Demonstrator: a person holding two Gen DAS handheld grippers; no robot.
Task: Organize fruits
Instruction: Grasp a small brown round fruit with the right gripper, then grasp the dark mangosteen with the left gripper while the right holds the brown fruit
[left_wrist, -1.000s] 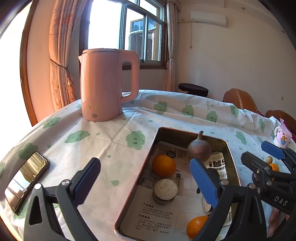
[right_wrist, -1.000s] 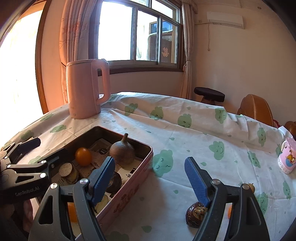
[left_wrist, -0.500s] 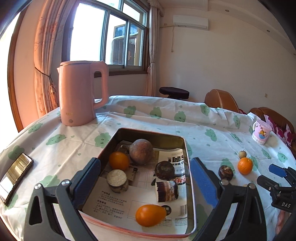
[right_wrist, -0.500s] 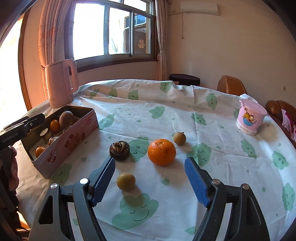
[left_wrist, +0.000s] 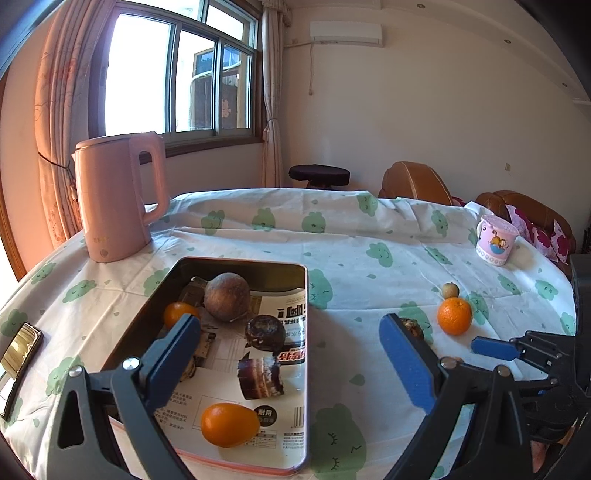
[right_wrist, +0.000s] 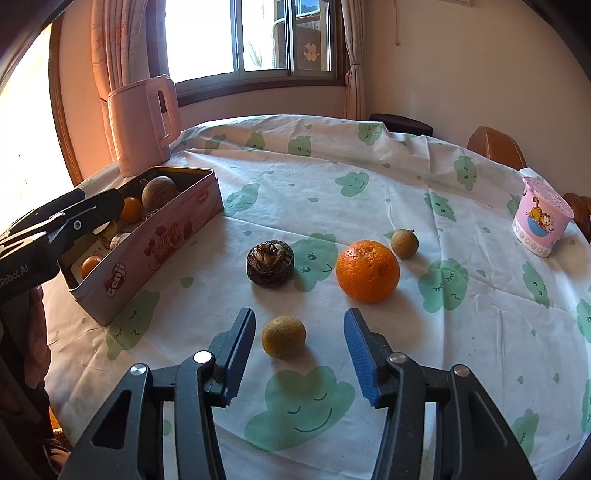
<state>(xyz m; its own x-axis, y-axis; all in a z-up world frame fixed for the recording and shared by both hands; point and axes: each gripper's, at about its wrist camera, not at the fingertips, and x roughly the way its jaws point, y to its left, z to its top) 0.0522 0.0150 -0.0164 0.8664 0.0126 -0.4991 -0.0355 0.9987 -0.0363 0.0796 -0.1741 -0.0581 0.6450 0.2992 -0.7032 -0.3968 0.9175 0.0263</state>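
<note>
Your right gripper (right_wrist: 299, 354) sits low centre in the right wrist view, jaws just been closing in. A small yellowish fruit (right_wrist: 283, 336) lies on the desk (right_wrist: 369, 206) between them, with a gap on both sides, so no grip. Above it, mid frame: a dark brown fruit (right_wrist: 270, 263), a big orange (right_wrist: 367, 271) and a small tan fruit (right_wrist: 405, 242), each apart from the others. The pink tin (right_wrist: 147, 251) stands at left, already loaded with fruit.

Your left gripper (left_wrist: 291, 365) hangs in the lower half of the left wrist view, jaws wide apart, nothing held, over the tin's near right edge. Inside: two orange fruits, a round brown one, two dark pieces. Pink kettle (left_wrist: 118, 195) upper left, pink cup (left_wrist: 496, 240) far right.
</note>
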